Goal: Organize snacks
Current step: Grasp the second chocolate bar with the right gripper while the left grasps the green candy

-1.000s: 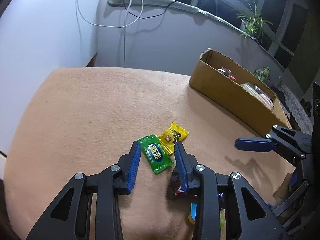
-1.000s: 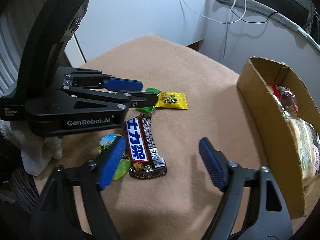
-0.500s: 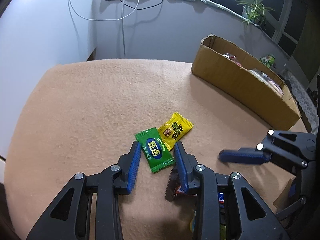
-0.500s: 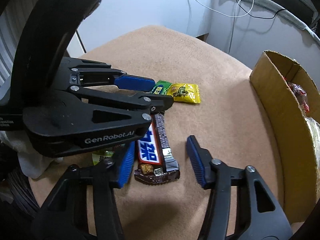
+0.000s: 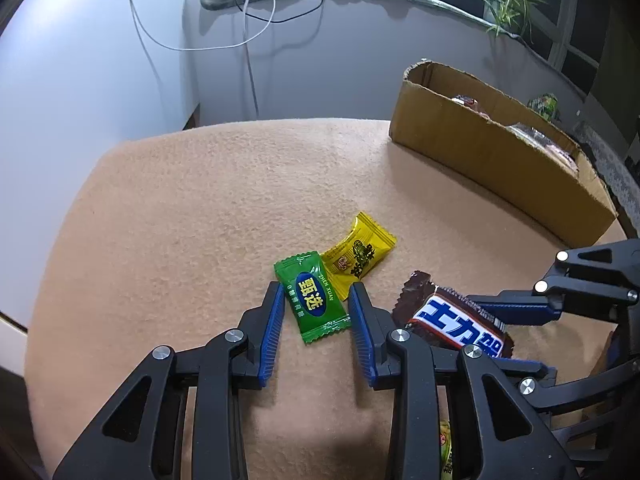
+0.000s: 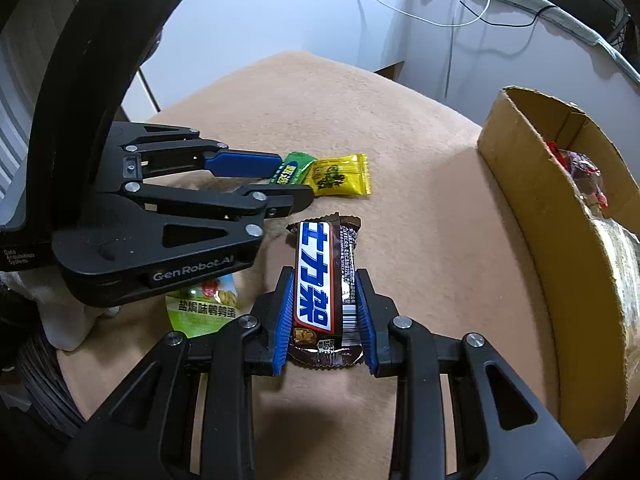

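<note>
A brown chocolate bar (image 6: 320, 276) with a blue and white label sits between the pads of my right gripper (image 6: 326, 276), whose jaws are closing; both pads touch its sides. In the left wrist view the chocolate bar (image 5: 460, 324) points up and left out of the right gripper (image 5: 492, 336). My left gripper (image 5: 316, 296) is narrowly set around a green candy (image 5: 314, 300) on the tan cloth, its pads at the candy's two edges. A yellow candy (image 5: 360, 256) lies just beyond, partly under the green one. The right wrist view shows the left gripper (image 6: 294, 178) over the green candy (image 6: 290, 168).
An open cardboard box (image 5: 480, 148) holding several snacks stands at the right; its near wall (image 6: 540, 220) is close to my right gripper. A green round snack packet (image 6: 208, 308) lies beneath the left gripper's body. White cables hang down the wall behind the cloth-covered table (image 5: 200, 208).
The right gripper's jaws went from wide apart to closed against the chocolate bar's sides. The left gripper stayed around the green candy and tilted slightly.
</note>
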`<state>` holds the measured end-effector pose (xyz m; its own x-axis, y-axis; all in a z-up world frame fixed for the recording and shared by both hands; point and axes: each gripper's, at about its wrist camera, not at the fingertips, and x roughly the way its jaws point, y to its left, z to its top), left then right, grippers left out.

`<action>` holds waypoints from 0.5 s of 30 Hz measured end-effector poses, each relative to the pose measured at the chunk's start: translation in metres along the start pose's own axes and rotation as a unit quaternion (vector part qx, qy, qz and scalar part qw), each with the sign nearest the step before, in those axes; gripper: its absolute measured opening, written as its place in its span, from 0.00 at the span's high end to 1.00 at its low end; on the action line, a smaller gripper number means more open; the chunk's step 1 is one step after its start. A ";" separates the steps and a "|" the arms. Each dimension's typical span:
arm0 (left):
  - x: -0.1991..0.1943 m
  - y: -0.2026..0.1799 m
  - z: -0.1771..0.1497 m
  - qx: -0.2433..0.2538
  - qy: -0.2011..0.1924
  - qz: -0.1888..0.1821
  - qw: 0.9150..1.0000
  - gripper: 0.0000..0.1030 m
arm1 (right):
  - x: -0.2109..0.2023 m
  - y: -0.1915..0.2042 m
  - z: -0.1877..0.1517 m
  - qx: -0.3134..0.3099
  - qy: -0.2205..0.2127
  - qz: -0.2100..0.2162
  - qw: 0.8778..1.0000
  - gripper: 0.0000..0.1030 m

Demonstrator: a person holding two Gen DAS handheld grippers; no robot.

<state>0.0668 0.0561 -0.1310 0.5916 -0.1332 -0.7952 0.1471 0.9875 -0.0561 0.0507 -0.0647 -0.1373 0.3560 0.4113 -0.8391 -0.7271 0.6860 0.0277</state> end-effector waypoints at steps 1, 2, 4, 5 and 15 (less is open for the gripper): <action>0.000 0.000 0.000 0.001 0.000 -0.001 1.000 0.70 | 0.000 -0.001 0.000 0.001 0.000 -0.001 1.000 0.71; 0.000 0.001 0.000 0.000 -0.001 -0.002 1.000 0.74 | 0.000 -0.002 0.000 0.003 0.000 -0.002 1.000 0.71; -0.001 0.002 0.000 -0.003 -0.003 -0.003 1.000 0.77 | -0.002 -0.003 -0.001 0.005 -0.002 -0.005 1.000 0.71; -0.001 0.002 0.000 -0.004 -0.004 -0.002 1.000 0.78 | -0.003 -0.004 -0.001 0.005 -0.002 -0.008 1.000 0.71; -0.015 0.013 -0.004 -0.027 -0.024 -0.005 0.999 0.79 | -0.017 -0.001 -0.005 0.013 -0.013 -0.010 1.000 0.71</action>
<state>0.0566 0.0715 -0.1219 0.6287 -0.1450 -0.7640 0.1098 0.9892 -0.0973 0.0422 -0.0751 -0.1256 0.3849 0.4131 -0.8253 -0.7049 0.7088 0.0260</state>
